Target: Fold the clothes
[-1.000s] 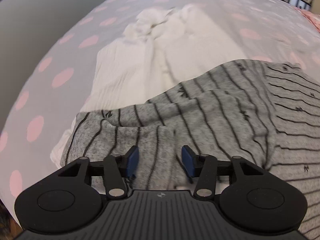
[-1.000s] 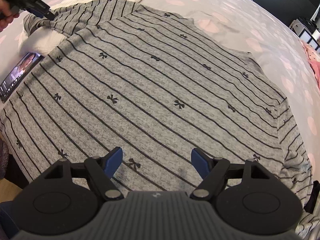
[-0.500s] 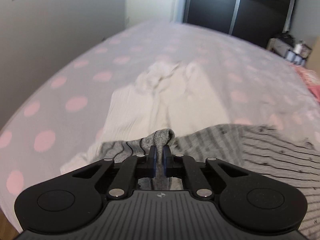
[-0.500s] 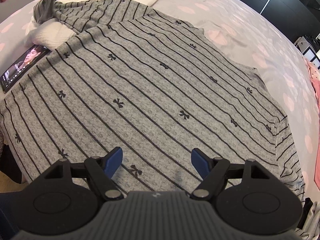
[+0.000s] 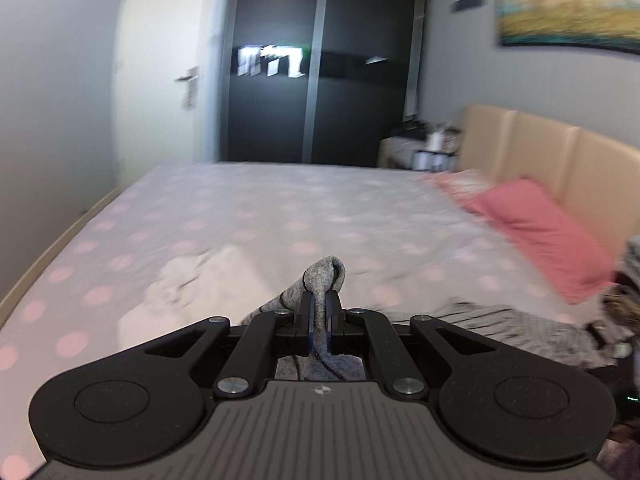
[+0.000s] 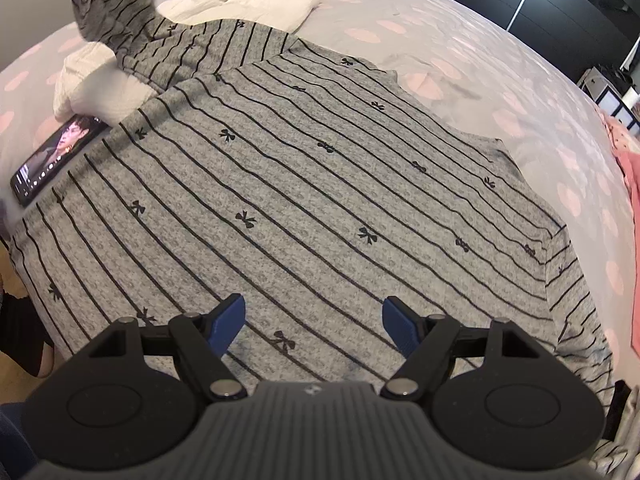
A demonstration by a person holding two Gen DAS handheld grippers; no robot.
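A grey top with thin black stripes and small bows (image 6: 320, 184) lies spread flat on the bed. Its far-left sleeve (image 6: 112, 4) is lifted off the bed and runs up out of the right wrist view. My left gripper (image 5: 319, 320) is shut on the end of that sleeve (image 5: 326, 276), and a fold of the cloth sticks up past its blue pads. My right gripper (image 6: 314, 322) hovers open over the near part of the top, with nothing between its fingers.
A white garment (image 6: 240, 4) lies bunched beyond the top and under the lifted sleeve. A lit phone (image 6: 56, 156) rests at the top's left edge. The spotted bedspread (image 5: 280, 216) stretches toward a dark wardrobe (image 5: 320, 64); a pink pillow (image 5: 536, 232) lies by the headboard.
The left gripper closed on the sleeve, then rose and tilted up, pulling the sleeve off the bed. The right gripper stayed open in place.
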